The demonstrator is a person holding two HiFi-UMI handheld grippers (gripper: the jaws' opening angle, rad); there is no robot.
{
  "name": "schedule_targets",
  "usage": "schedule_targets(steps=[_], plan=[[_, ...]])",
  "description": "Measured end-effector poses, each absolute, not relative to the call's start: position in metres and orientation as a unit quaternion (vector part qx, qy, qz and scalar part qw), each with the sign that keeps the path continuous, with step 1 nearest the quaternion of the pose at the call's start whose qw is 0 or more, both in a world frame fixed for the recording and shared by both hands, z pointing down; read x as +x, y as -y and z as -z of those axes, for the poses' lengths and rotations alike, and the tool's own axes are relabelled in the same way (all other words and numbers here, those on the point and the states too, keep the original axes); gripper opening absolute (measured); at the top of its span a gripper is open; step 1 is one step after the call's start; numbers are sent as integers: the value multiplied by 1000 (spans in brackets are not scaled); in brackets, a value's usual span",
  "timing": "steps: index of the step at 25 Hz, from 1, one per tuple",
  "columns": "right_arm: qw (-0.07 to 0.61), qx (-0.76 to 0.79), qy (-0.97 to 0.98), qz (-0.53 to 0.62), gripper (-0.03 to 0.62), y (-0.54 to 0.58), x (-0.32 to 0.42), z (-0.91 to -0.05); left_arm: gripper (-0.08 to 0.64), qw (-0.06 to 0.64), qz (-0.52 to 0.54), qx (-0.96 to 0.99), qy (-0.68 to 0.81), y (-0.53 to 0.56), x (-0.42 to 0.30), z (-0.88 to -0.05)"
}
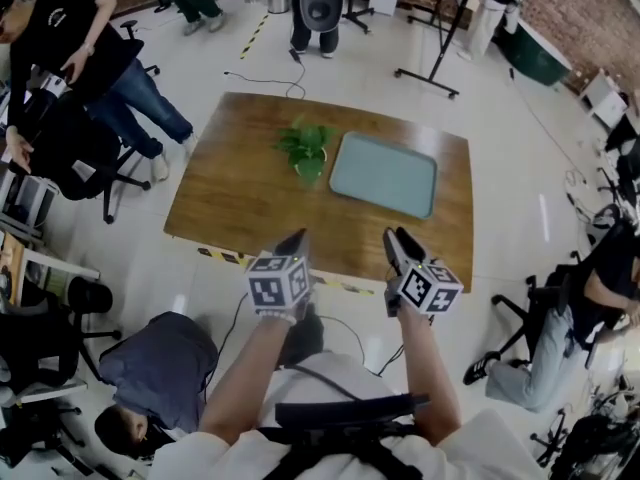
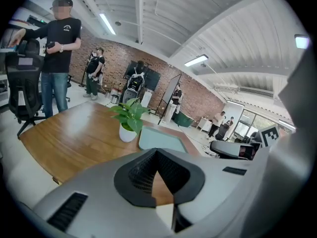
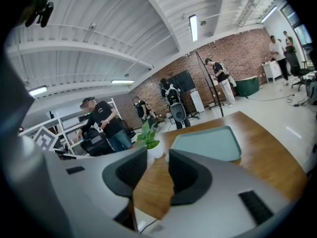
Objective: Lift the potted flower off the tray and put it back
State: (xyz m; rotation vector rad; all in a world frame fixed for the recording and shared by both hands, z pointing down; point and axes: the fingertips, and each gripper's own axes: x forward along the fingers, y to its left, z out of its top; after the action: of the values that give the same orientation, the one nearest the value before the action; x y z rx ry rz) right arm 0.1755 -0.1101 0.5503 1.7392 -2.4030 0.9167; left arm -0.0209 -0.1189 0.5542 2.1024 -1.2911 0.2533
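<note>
There is one potted flower (image 1: pixel 309 153), one tray (image 1: pixel 385 175) and one wooden tabletop (image 1: pixel 240 188). Hand-held grippers number two: one left hand-held gripper (image 1: pixel 296 243) and one right hand-held gripper (image 1: pixel 400 240), each with two jaws and a single marker cube (image 1: pixel 277 285).

A wooden table (image 1: pixel 250 198) stands on a pale, glossy floor (image 1: pixel 350 53), with black-and-yellow tape (image 1: pixel 225 256) along its near edge. A person in a black T-shirt and jeans (image 1: pixel 80 38) stands off the table's left end beside a black office chair (image 1: pixel 80 163). A seated person (image 1: pixel 585 318) is at the right, and a person in a grey top (image 1: pixel 160 368) is low at the near left. A black cable (image 1: pixel 268 80) lies beyond the table, near a black-legged stand (image 1: pixel 430 76). A red brick wall (image 3: pixel 233 46) closes the far side under a white ribbed ceiling (image 3: pixel 124 24) with strip lights (image 3: pixel 193 28).
</note>
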Motion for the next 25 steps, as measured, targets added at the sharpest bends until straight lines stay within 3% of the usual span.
schedule_targets(steps=[11, 25], plan=[[0, 565, 767, -306, 155, 34, 169, -554, -2, 314, -98, 808, 489, 49, -24, -549], [-10, 570, 770, -285, 155, 18, 178, -537, -2, 279, -96, 825, 482, 33, -8, -532]])
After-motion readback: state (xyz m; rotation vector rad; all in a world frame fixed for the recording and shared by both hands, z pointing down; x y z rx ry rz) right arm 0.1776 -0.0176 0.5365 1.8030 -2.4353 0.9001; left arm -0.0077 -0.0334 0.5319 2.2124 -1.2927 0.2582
